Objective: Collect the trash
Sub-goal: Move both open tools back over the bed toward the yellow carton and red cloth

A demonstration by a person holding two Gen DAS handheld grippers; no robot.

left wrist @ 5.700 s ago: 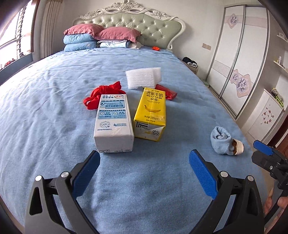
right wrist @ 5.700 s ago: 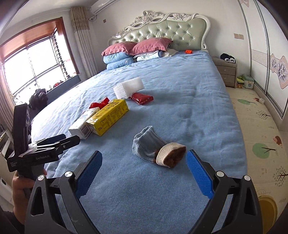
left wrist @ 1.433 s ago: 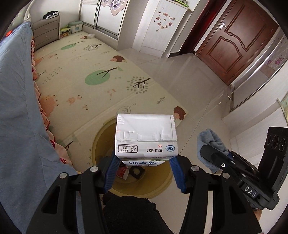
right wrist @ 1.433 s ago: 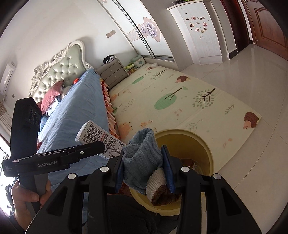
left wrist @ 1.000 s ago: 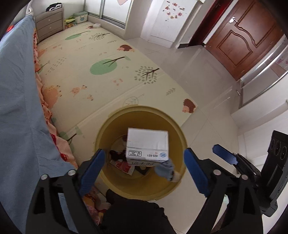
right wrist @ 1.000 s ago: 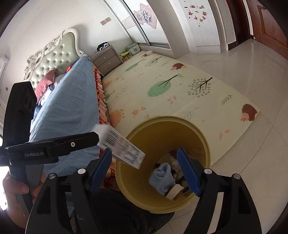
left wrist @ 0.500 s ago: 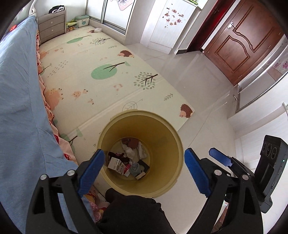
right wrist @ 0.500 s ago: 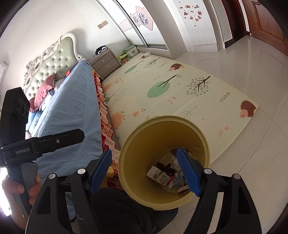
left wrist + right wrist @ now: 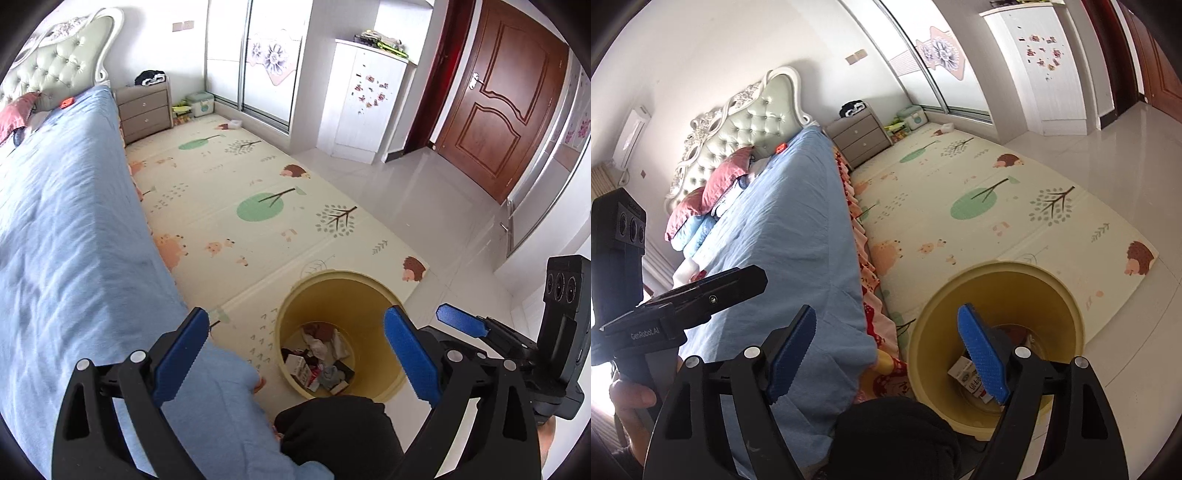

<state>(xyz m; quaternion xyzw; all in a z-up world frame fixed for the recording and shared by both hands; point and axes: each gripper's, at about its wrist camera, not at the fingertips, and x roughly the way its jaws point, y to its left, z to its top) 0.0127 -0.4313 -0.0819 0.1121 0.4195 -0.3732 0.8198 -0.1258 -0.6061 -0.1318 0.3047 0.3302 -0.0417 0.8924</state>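
Observation:
A yellow trash bin [image 9: 291, 306] stands on the floor by the bed's foot corner; it also shows in the right wrist view [image 9: 923, 325]. Inside lie the white milk carton [image 9: 300, 368], the blue sock [image 9: 330, 376] and other scraps. My left gripper [image 9: 291, 354] is open and empty, above the bin and the bed corner. My right gripper [image 9: 886, 350] is open and empty, over the gap between bed and bin. The right gripper also shows at the right of the left wrist view [image 9: 461, 321]. The left gripper's body shows at the left of the right wrist view [image 9: 713, 291].
The blue bed [image 9: 55, 240] fills the left, with white foam and something red [image 9: 690, 269] on it. A patterned play mat [image 9: 258, 206] covers the floor. A nightstand [image 9: 144, 110], wardrobe [image 9: 258, 59], white cabinet [image 9: 365, 103] and brown door [image 9: 498, 103] line the walls.
The carton and sock dropped from the opened grippers into the bin. Both grippers have since swung up and toward the bed, so the bin sits lower in both views.

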